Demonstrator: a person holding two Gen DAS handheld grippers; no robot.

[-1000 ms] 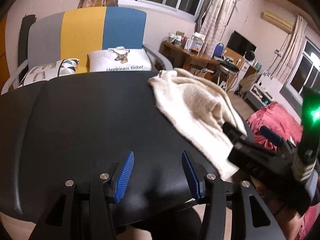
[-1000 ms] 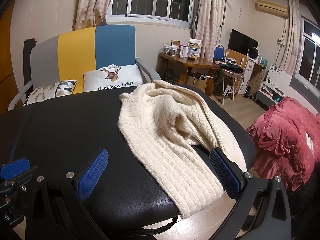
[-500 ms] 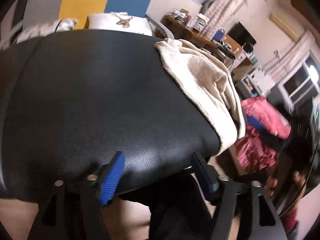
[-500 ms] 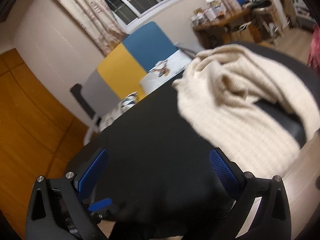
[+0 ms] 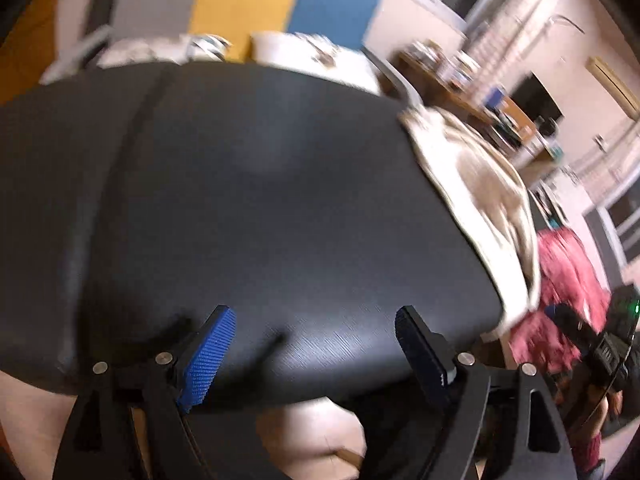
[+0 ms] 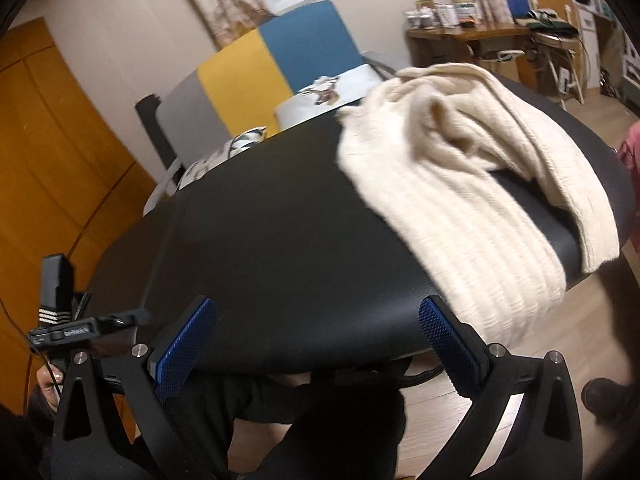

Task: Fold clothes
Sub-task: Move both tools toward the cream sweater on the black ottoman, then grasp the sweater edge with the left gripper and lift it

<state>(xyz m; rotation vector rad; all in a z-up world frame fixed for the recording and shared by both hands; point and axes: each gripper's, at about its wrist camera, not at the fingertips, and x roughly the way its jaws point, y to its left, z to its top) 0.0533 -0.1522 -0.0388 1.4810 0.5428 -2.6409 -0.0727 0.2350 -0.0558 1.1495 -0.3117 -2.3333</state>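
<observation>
A cream sweater [image 6: 472, 184] is seen crumpled on the right part of the black bench [image 6: 260, 240], one ribbed end draped over the near edge and a second end hanging off at the right. In the right wrist view it lies ahead and to the right of the right tongs [image 6: 320, 344], its hanging end just beyond the right finger; whether it is touched cannot be told. In the left wrist view the sweater [image 5: 476, 192] is blurred and lies well apart from the left tongs [image 5: 312, 344], far over on the right edge of the bench [image 5: 248, 200].

Behind the bench a sofa [image 6: 280, 60] in grey, yellow and blue panels is seen, with a white pillow [image 6: 324, 96] against it. A wooden desk [image 6: 472, 36] loaded with jars stands by the window wall, and a red bedcover [image 5: 568, 292] lies to the right. No object stands between either tongs and the sweater; only bare bench surface is crossed.

Both tongs are held wide apart at the near edge of the bench, with nothing gripped between the blue pads [image 6: 184, 348].
</observation>
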